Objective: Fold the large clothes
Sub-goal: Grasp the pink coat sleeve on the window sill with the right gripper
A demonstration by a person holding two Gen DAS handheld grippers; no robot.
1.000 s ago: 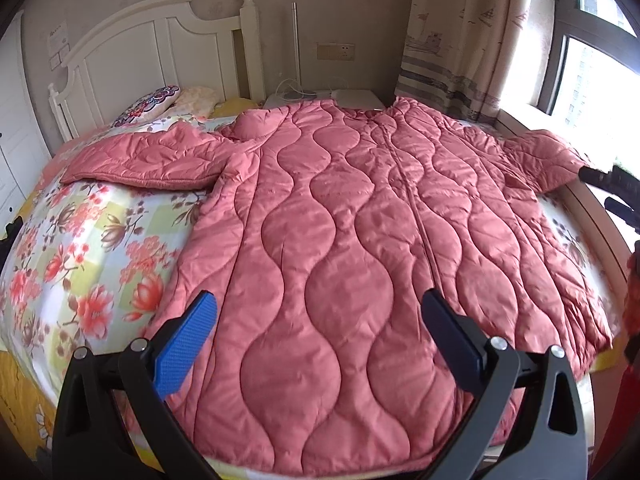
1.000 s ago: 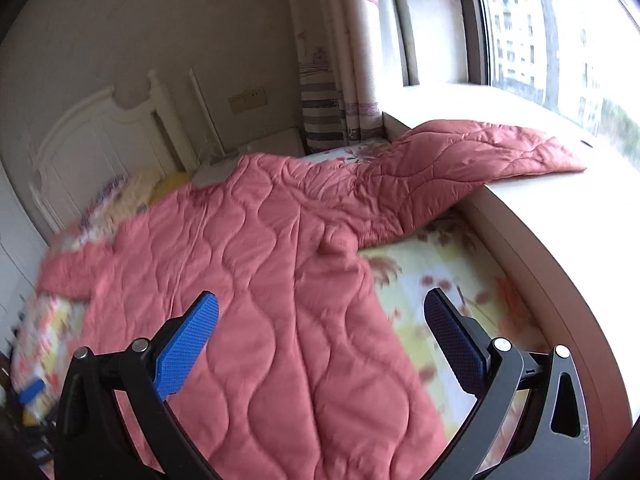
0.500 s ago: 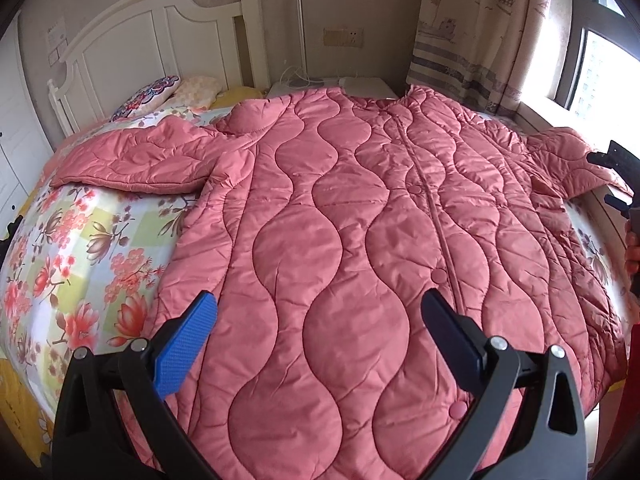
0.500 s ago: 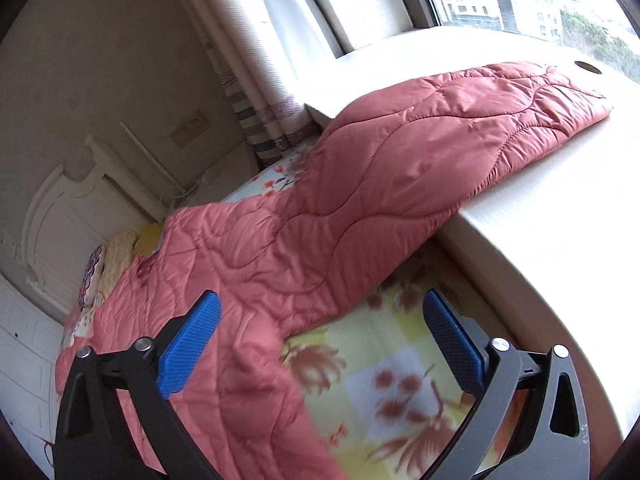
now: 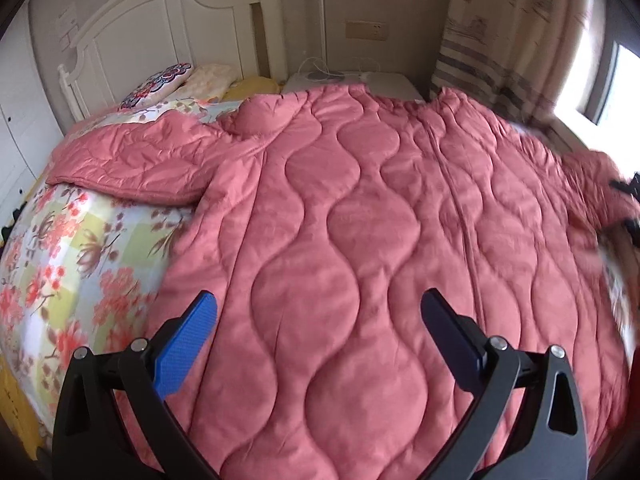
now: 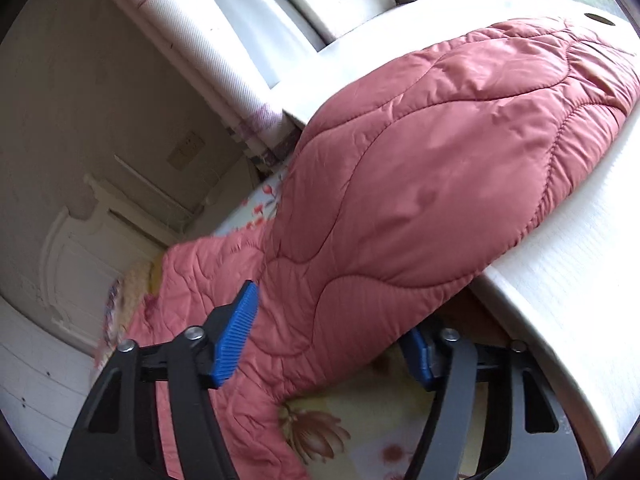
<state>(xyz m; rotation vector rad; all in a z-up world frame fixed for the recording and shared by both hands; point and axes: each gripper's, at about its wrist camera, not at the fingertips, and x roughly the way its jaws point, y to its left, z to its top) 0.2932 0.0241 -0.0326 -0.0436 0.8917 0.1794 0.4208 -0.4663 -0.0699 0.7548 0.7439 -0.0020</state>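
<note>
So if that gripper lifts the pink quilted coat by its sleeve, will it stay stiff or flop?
Probably flop: the sleeve already bends limply over the window ledge. Its puffy quilting suggests it is light for its size. The shiny fabric may slip between the closing right gripper pads, so a deep bite seems wise.

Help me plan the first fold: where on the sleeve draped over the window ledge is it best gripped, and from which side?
Grip the sleeve where it bridges from the bed up to the ledge, probably from the hem side. There it lifts off the floral sheet, so one pad can pass beneath. The right claw already straddles that span, jaws closing, pads not yet pressing.
</note>
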